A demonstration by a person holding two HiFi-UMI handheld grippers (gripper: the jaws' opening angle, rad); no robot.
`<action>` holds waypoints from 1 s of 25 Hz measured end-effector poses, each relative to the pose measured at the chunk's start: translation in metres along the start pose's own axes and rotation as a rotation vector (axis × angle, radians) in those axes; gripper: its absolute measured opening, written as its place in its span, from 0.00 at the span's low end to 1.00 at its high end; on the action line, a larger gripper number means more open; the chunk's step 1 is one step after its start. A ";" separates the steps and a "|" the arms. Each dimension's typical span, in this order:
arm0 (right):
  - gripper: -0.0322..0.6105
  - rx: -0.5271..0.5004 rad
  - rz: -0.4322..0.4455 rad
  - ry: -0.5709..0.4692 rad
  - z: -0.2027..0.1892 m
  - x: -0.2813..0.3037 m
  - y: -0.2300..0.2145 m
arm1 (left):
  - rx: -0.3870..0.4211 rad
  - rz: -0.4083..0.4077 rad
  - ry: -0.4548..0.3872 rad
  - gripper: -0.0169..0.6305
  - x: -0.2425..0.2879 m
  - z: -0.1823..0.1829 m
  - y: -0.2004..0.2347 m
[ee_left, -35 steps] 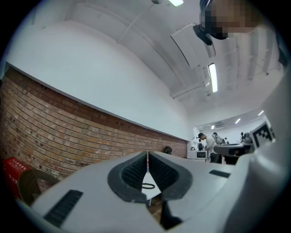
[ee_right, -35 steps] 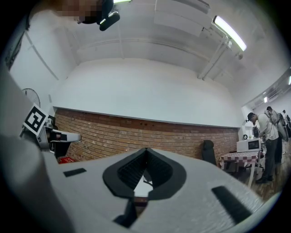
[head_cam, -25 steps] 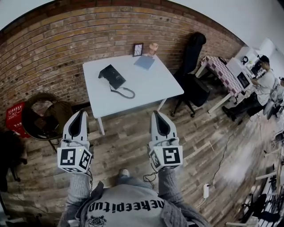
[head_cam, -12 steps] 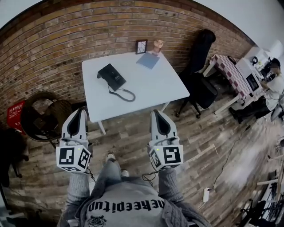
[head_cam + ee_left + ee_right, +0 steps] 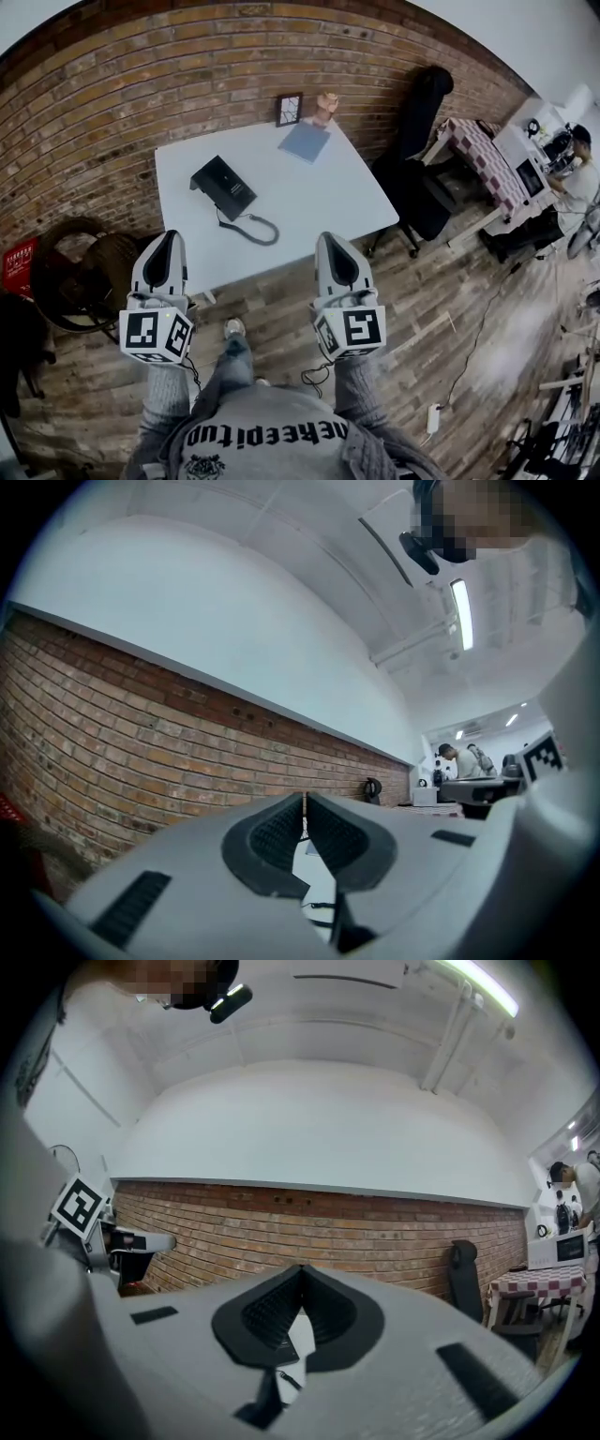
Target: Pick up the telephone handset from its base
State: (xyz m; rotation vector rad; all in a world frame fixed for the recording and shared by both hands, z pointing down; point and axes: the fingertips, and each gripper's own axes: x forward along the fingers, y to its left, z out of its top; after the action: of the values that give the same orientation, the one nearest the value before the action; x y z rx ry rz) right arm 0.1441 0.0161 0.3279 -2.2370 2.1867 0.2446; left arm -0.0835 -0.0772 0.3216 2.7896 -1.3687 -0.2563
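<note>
The black telephone [image 5: 223, 187] sits on the left half of the white table [image 5: 309, 192], its handset resting on the base. Its coiled cord [image 5: 249, 228] trails toward the table's near edge. My left gripper [image 5: 172, 236] and right gripper [image 5: 330, 238] are held side by side at the near edge, both well short of the phone. Each is shut with nothing between its pads. In the left gripper view the jaws [image 5: 304, 801] meet against the brick wall. In the right gripper view the jaws [image 5: 300, 1271] also meet, and a strip of table shows below them.
A blue notebook [image 5: 305, 142], a small picture frame [image 5: 290, 109] and a figurine [image 5: 325, 103] stand at the table's far side. A black chair [image 5: 417, 192] is right of the table, a wicker chair [image 5: 84, 277] left. A person [image 5: 574, 178] sits at far-right desks.
The person has walked forward with both grippers. The table and phone now lie closer, and the gripper tips have reached the table's near edge. Both jaws stay shut.
</note>
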 end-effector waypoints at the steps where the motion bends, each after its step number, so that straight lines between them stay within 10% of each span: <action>1: 0.06 -0.002 0.000 -0.002 0.000 0.013 -0.004 | -0.001 -0.001 -0.005 0.05 0.012 -0.002 0.005; 25: 0.06 0.004 0.042 -0.010 -0.018 0.227 -0.004 | -0.015 -0.023 -0.001 0.05 0.182 -0.007 0.116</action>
State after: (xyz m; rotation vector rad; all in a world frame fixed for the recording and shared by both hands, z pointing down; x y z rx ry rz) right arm 0.1541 -0.2112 0.3196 -2.1847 2.2289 0.2502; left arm -0.0634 -0.2923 0.3144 2.7951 -1.3305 -0.2678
